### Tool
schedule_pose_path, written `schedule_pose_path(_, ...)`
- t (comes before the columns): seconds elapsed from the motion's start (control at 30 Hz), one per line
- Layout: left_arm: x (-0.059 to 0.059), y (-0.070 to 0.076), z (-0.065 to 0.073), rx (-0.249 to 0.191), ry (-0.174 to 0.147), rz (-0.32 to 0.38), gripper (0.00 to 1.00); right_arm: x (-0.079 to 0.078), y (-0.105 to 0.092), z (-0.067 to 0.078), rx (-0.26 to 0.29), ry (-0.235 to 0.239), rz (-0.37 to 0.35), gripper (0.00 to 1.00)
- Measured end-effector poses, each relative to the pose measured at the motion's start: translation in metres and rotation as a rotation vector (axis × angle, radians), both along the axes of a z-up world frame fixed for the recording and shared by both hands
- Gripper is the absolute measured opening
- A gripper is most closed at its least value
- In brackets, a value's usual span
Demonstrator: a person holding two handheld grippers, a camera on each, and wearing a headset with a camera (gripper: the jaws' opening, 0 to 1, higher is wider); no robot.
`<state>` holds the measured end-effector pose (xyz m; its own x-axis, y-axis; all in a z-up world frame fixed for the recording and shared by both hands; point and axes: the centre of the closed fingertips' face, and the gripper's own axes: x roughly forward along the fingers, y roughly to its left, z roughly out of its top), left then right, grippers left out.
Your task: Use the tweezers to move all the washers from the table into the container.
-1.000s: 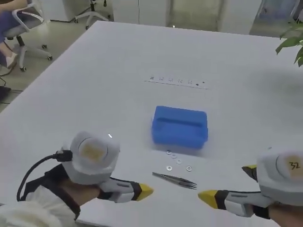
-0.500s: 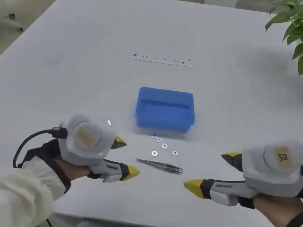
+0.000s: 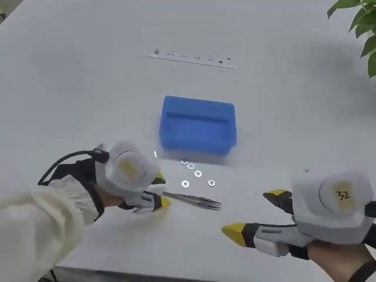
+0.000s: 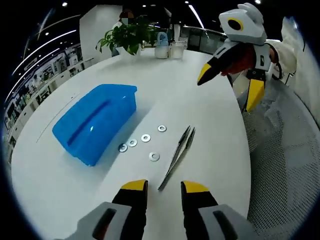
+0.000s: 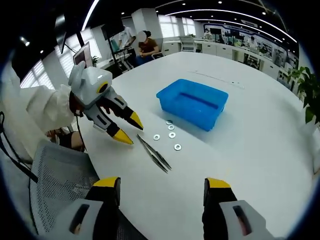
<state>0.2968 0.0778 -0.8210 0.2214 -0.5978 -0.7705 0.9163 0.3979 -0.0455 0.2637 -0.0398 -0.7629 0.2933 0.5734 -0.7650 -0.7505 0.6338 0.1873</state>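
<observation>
- Left gripper (image 3: 160, 189): released, jaws set either side of the tweezers' (image 3: 191, 200) blunt end, front-left of the container (image 3: 197, 140).
- Washers (image 3: 198, 174): five, scattered just before the container.
- Right gripper (image 3: 252, 212): released, front-right of the container.
- Risk: the tweezers could be skidded into the washers by an off-centre clamp.

You are at a large white table (image 3: 294, 117) in an open-plan office. Long light strips (image 5: 90, 15) cross the dark ceiling, rows of desks (image 5: 235, 50) stretch away behind, people (image 5: 145, 42) sit nearby, a mesh chair (image 5: 50, 170) is beside you, and a potted plant (image 4: 127, 35) stands by the table.
</observation>
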Motion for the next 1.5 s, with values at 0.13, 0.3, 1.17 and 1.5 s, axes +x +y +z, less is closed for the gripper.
schedule_pose_path(0.13,0.002,0.0,-0.003,0.019,-0.022,-0.048,0.2,0.002,0.002,0.0,0.006,0.006,0.004,0.65)
schedule_pose_path(0.3,0.001,-0.002,-0.005,0.022,-0.014,-0.076,0.15,0.002,0.005,0.0,0.009,0.007,0.006,0.64)
schedule_pose_path(1.17,-0.011,-0.015,0.035,-0.057,-0.031,-0.08,0.0,-0.004,0.037,0.01,0.015,-0.028,0.124,0.53)
schedule_pose_path(1.5,-0.013,-0.028,0.075,-0.145,-0.058,-0.045,0.0,0.01,0.053,-0.006,-0.004,-0.037,0.2,0.37)
